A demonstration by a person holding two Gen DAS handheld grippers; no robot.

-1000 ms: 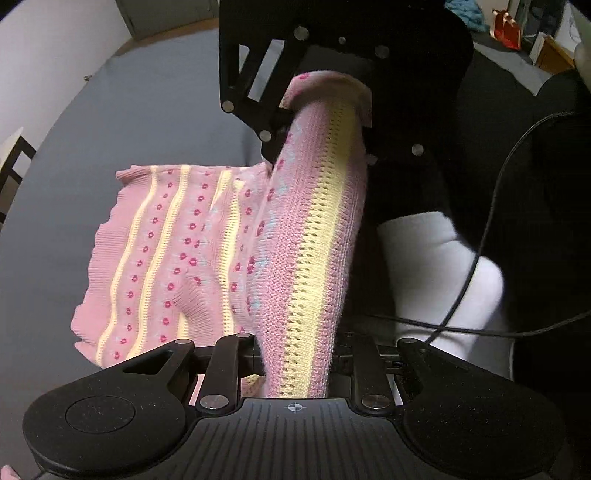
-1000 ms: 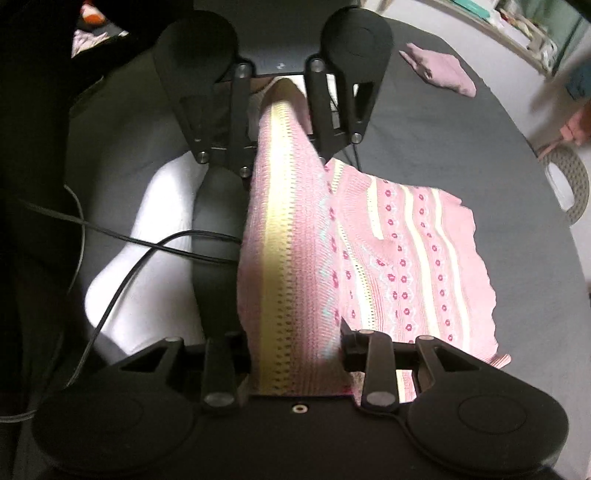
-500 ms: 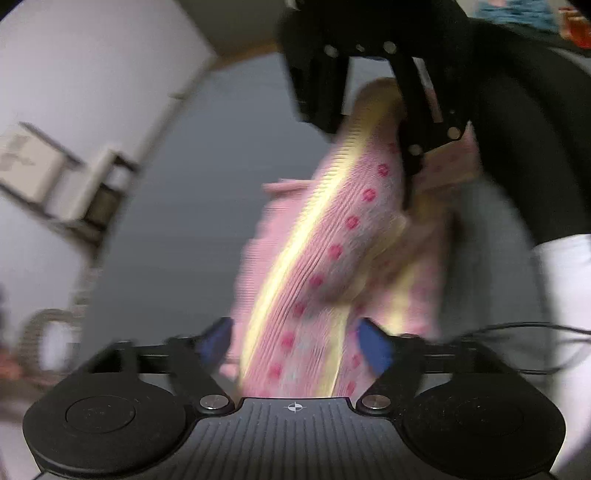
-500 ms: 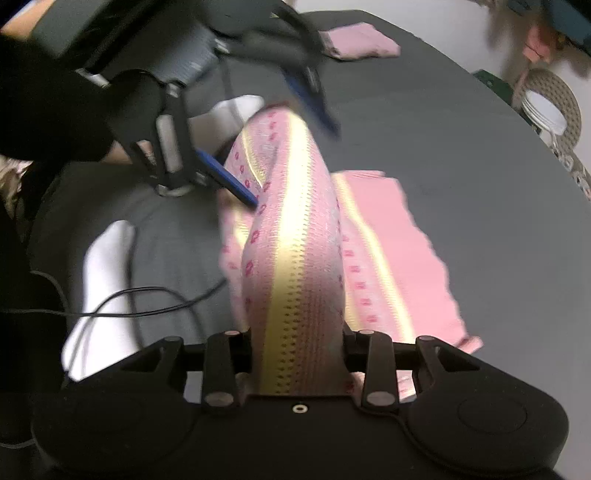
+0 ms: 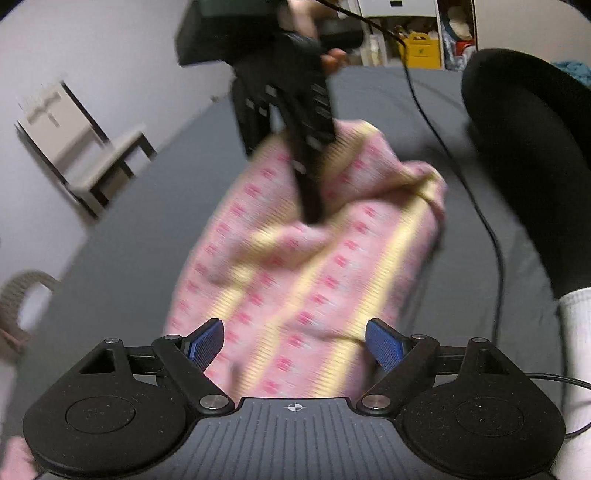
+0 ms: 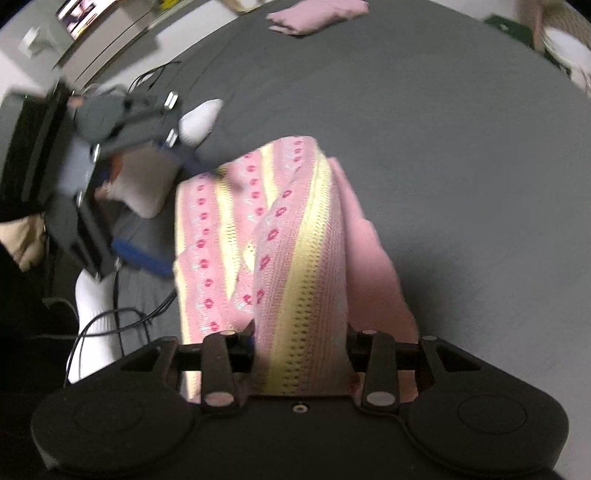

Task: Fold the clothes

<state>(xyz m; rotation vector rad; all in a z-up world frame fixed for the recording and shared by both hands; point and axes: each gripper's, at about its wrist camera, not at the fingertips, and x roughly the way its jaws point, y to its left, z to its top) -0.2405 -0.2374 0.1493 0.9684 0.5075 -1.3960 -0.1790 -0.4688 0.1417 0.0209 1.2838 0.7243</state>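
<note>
A small white side table sits at the left edge; a yellow bag (blurred) shows at top, a wicker basket lower left.

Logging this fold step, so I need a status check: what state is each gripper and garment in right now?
left gripper: open, blue pads apart, holding nothing.
right gripper: shut on the pink knit garment.
pink knit garment: partly folded over itself, one end lifted.
plain pink garment: folded, lying at the far side of the grey surface.
</note>
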